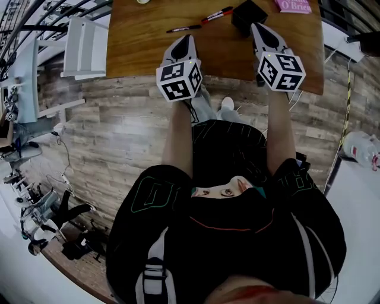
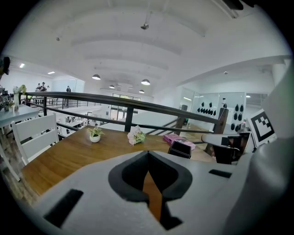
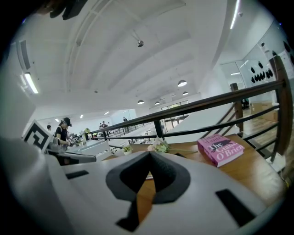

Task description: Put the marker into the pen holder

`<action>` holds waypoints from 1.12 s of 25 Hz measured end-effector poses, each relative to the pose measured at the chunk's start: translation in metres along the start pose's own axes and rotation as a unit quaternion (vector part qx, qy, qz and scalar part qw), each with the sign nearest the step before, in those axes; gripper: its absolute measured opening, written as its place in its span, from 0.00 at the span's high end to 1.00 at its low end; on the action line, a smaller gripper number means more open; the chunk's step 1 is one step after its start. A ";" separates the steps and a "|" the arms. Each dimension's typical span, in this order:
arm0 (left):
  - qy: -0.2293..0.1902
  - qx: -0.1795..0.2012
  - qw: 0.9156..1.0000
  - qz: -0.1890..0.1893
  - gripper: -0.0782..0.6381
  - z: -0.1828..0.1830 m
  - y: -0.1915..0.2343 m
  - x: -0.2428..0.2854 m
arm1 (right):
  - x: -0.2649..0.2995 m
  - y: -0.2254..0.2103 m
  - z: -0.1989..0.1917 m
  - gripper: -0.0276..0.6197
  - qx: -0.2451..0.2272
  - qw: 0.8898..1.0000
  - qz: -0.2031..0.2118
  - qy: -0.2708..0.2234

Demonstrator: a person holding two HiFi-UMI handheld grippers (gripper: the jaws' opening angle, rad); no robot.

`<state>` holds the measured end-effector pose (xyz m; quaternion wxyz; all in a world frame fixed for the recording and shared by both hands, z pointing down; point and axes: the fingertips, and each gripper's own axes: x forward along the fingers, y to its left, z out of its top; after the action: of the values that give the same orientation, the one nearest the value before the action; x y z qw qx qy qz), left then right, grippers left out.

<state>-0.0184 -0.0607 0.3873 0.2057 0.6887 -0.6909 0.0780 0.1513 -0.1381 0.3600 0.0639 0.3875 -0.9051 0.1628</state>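
Two markers lie on the wooden table (image 1: 136,41): a black one (image 1: 184,28) and a red-capped one (image 1: 217,15), just left of the black pen holder (image 1: 248,15). My left gripper (image 1: 186,38) hovers over the table's near edge, its tip just short of the black marker, jaws shut and empty. My right gripper (image 1: 255,26) is beside it, tip close to the pen holder's near side, also shut with nothing in it. The left gripper view shows the pen holder (image 2: 180,149) ahead and to the right beyond the closed jaws (image 2: 148,153). The markers are hidden in both gripper views.
A pink book (image 1: 293,5) lies at the table's far right, also seen as the pink book (image 3: 220,149). A small potted plant (image 2: 95,134) and a bunch of flowers (image 2: 136,136) stand at the far edge by a black railing (image 2: 128,108). A white chair (image 1: 83,44) stands left of the table.
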 end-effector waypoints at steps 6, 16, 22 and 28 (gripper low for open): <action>-0.006 -0.017 1.000 0.015 0.88 0.002 0.022 0.007 | 0.023 0.007 0.006 0.95 -0.011 1.000 0.011 0.005; 0.004 -0.070 0.996 0.059 0.88 -0.017 0.085 0.008 | 0.086 0.058 -0.008 0.95 -0.053 0.995 0.073 0.052; 0.008 -0.094 0.992 0.082 0.88 -0.028 0.119 0.004 | 0.118 0.087 -0.023 0.95 -0.071 0.989 0.106 0.078; 0.014 -0.114 0.988 0.100 0.88 -0.040 0.144 0.003 | 0.147 0.109 -0.034 0.95 -0.100 0.980 0.139 0.104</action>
<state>-0.1527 -0.0417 0.4498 0.2833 0.5868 -0.7580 0.0283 -0.0299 -0.1555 0.4009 0.1729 0.2307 -0.9502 0.1184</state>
